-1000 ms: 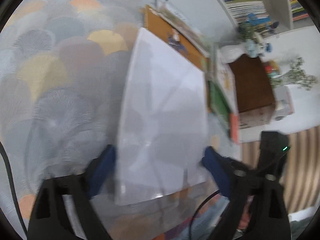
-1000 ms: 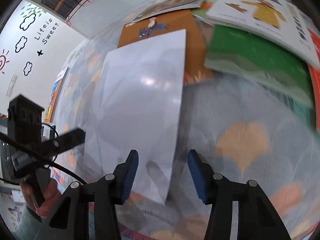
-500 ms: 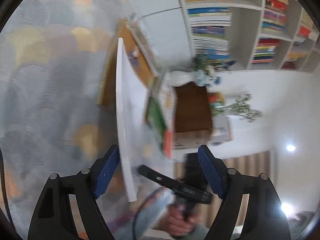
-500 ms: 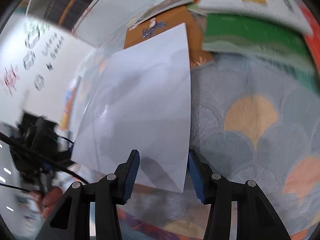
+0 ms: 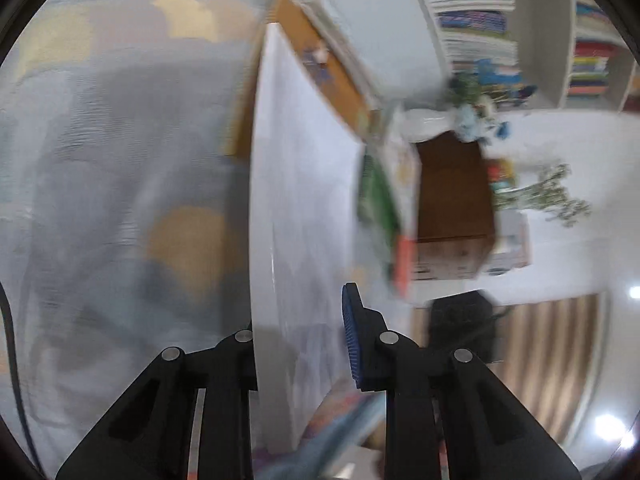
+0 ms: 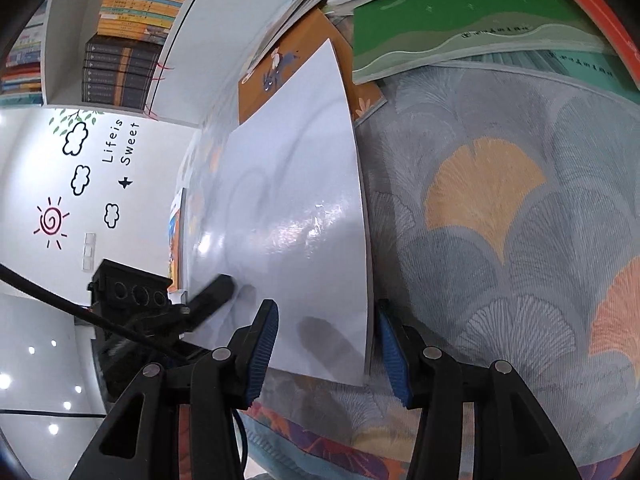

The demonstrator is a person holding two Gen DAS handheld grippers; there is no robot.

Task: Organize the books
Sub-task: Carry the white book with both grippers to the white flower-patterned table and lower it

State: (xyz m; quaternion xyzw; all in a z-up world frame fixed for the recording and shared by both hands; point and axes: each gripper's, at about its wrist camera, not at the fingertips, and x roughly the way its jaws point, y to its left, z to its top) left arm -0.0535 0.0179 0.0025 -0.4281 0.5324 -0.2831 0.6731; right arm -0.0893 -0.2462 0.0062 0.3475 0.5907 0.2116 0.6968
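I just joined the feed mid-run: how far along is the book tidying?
Early. Nothing looks tidied: the orange book, green book and others lie scattered on the rug. In hand: the white book, tilted up off the rug, left gripper shut on its near edge, right gripper around its corner. Left: that book and the scattered ones.

Glossy white book tilted off rug
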